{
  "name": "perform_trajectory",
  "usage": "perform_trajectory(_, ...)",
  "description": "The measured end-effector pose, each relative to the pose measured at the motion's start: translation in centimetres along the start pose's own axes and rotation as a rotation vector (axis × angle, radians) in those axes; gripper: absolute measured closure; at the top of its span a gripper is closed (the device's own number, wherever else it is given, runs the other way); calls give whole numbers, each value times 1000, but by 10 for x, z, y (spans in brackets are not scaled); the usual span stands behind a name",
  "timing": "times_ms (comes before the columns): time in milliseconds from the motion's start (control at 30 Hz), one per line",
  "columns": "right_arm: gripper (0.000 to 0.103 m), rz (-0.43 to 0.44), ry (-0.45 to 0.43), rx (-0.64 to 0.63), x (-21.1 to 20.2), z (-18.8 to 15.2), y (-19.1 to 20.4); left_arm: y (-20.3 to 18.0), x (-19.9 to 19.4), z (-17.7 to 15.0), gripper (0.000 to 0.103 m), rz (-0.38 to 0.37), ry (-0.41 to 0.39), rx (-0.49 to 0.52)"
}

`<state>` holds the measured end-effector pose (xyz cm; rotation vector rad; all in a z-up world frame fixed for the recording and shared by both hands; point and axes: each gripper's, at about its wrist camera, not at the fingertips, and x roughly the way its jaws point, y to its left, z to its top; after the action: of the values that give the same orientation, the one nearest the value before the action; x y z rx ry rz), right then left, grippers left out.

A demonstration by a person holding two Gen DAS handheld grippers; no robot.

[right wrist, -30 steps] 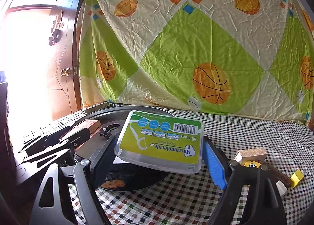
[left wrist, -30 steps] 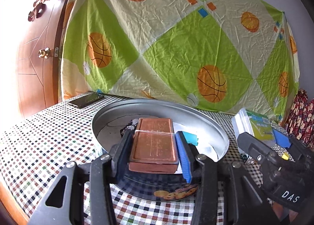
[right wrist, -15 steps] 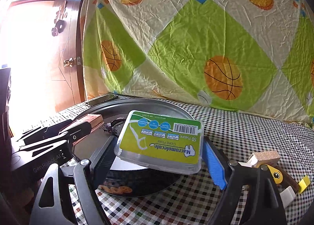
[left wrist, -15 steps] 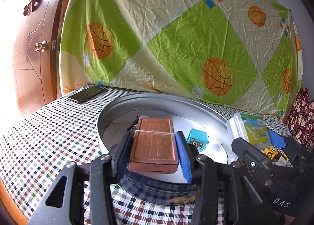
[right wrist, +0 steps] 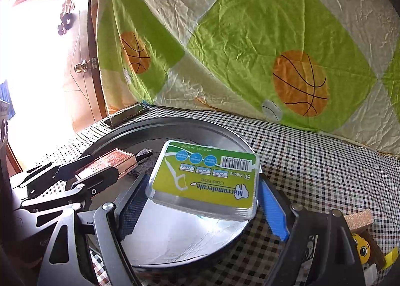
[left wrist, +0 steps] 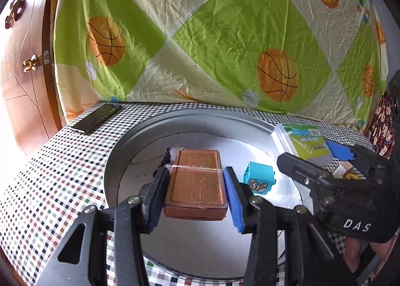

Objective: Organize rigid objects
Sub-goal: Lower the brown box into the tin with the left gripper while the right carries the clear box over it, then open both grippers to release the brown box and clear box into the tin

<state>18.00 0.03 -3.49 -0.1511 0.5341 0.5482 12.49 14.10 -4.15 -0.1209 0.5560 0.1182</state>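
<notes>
Both grippers have travelled over the round metal tray (left wrist: 130, 151) since a second ago, so its far rim now sits higher in each view and the blue toy block (left wrist: 260, 176) on the tray floor has come into sight beside the left load. Left gripper (left wrist: 196, 194): its jaws are clenched partway on a flat copper-brown rectangular case (left wrist: 196, 181), the pads pressing both long sides; the case has a glossy lid with fine engraved lines and a thin band across it, and it hangs just above the tray's shiny floor. Right gripper (right wrist: 202, 198): its jaws stand wide and grasp a clear plastic floss-pick box (right wrist: 205, 178), a rounded rectangle with a green and yellow label and a barcode, held tilted over the tray's right edge. One pad is ribbed blue, the other dark and ribbed. Under the tray the desk (right wrist: 312, 166) wears a small-checked cloth. A dark phone (left wrist: 96, 118) lies flat near its far left corner. At the right, a cork-topped block (right wrist: 357, 219) and a yellow toy figure (right wrist: 361, 248) rest on the cloth, partly hidden by the gripper's frame.
</notes>
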Motion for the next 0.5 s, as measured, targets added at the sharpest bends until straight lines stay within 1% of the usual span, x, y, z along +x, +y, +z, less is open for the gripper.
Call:
perform_trajectory(233, 18, 11, 83, 9, 32, 8, -9, 1, 19, 7, 59, 26, 64, 19)
perform_trajectory(333, 18, 10, 105, 4, 43, 11, -10, 1, 22, 7, 58, 31, 77, 30)
perform_trajectory(400, 17, 28, 132, 0, 51, 14, -10, 0, 25, 7, 58, 38, 84, 35)
perform_trajectory(467, 17, 44, 153, -1, 56, 15, -10, 0, 24, 6, 56, 51, 81, 36)
perform_trajectory(500, 17, 42, 148, -5, 55, 14, -10, 1, 23, 6, 51, 51, 79, 33)
